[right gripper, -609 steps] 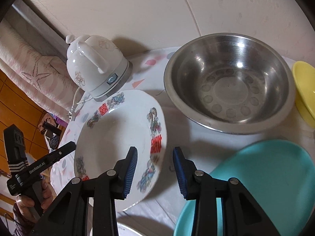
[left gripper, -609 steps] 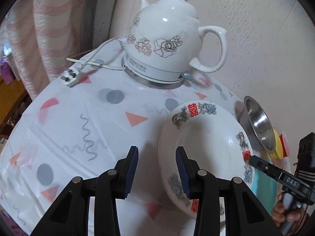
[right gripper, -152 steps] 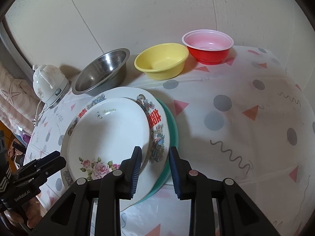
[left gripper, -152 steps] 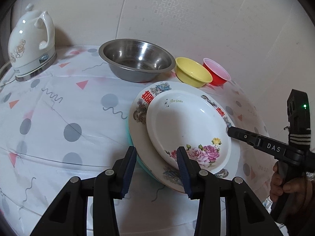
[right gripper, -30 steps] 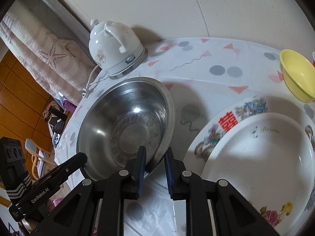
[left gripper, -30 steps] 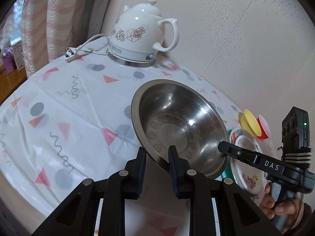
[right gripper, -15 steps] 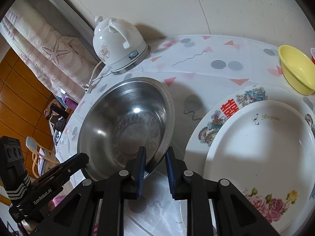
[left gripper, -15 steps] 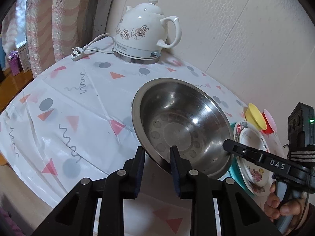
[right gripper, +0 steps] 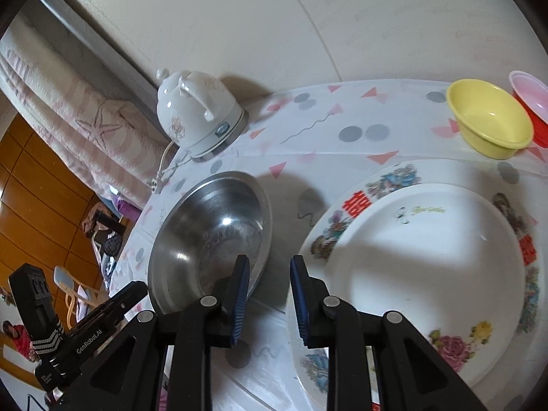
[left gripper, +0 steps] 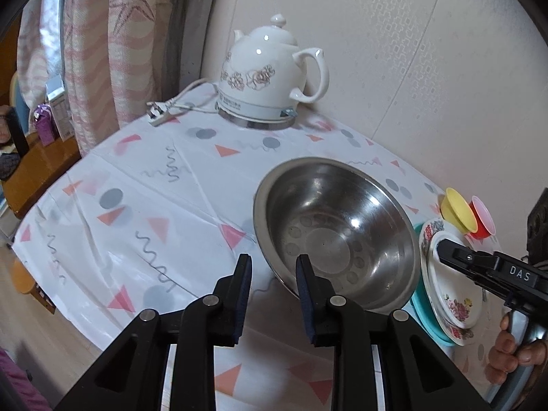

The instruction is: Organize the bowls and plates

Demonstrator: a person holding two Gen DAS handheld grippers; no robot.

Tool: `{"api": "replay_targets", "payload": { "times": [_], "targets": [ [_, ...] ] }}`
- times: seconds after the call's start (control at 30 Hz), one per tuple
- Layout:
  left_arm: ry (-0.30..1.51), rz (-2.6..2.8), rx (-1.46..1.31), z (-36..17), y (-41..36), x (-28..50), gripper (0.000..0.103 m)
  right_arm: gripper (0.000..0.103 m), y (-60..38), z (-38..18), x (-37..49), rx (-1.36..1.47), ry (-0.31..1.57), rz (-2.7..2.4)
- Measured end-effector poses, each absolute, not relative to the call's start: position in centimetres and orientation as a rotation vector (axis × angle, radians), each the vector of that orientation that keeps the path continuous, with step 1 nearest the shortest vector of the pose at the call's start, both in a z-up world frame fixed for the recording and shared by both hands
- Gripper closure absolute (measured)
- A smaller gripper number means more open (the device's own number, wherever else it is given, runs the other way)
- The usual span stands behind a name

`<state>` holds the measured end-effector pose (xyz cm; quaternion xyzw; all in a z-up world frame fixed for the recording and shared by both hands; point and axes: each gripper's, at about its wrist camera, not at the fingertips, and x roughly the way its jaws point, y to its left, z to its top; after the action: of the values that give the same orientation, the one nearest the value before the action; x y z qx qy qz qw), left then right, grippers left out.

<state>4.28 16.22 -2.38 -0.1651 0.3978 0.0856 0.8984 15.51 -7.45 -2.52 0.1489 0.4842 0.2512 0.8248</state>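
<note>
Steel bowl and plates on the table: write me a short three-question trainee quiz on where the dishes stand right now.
1. True or false: the steel bowl sits on top of the plate stack.
2. How many plates are in that stack?
3. What stands right beside the red bowl? A. a mug B. the yellow bowl C. the steel bowl

Key: 1 false, it stands beside the stack; 2 three; 3 B.

Soft indoor light, fisheye warp, dark corners.
</note>
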Motion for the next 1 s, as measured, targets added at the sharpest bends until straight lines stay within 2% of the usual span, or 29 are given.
{"api": "replay_targets", "payload": {
  "times": [0.37, 1.0],
  "targets": [
    [0.795, 0.146, -0.330, -0.6, 14.9, 4.3, 0.076, 0.079, -12.3, -1.6, 14.9, 0.370, 0.983, 0.433],
    [0.821, -0.022, -0.235, 0.3, 8.2, 7.4, 0.076, 0.079, -22.6, -2.1, 14.8, 0.514, 0.940, 0.211]
  ]
}}
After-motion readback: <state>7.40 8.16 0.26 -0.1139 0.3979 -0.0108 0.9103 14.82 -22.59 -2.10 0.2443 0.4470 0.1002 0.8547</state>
